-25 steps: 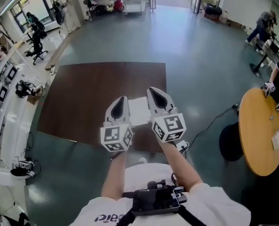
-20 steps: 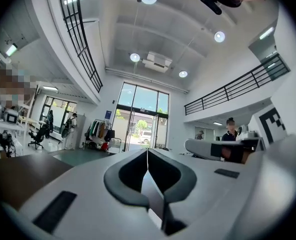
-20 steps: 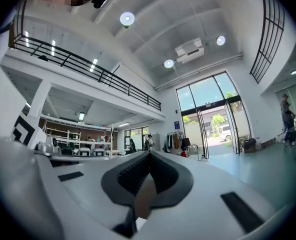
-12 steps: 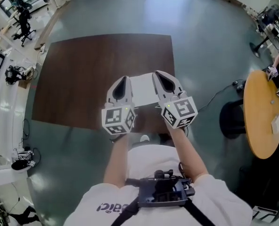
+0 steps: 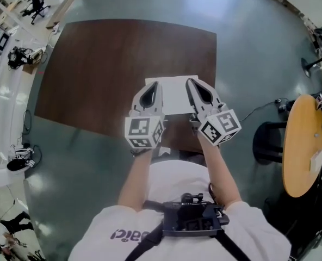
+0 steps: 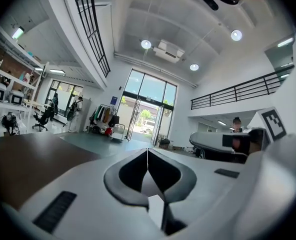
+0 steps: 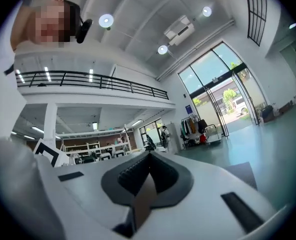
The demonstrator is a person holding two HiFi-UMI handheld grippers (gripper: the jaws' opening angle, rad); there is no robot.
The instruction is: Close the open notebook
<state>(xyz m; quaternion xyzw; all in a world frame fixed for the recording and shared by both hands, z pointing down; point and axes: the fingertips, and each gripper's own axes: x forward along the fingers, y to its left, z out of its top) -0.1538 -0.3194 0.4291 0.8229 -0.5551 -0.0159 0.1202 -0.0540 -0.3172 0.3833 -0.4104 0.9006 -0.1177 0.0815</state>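
Observation:
An open white notebook [image 5: 173,94] lies flat near the front edge of a dark brown table [image 5: 106,64]. My left gripper [image 5: 152,86] hovers over the notebook's left part, and its jaws meet at the tips with nothing between them. Over the right part hangs my right gripper [image 5: 191,83], also shut and empty. In the left gripper view my left gripper [image 6: 147,152] points level across the brown table [image 6: 23,159] toward the hall. The right gripper view shows my right gripper [image 7: 149,157] with its jaws together. The notebook is hidden in both gripper views.
A round wooden table [image 5: 305,145] stands to the right, with a black stool [image 5: 267,143] beside it and a cable [image 5: 259,111] on the grey floor. Office chairs and shelves line the far left wall. The brown table stretches bare beyond the notebook.
Both grippers have come down and moved forward over the notebook, staying shut. The head view has tilted further down, so the table sits higher in the picture.

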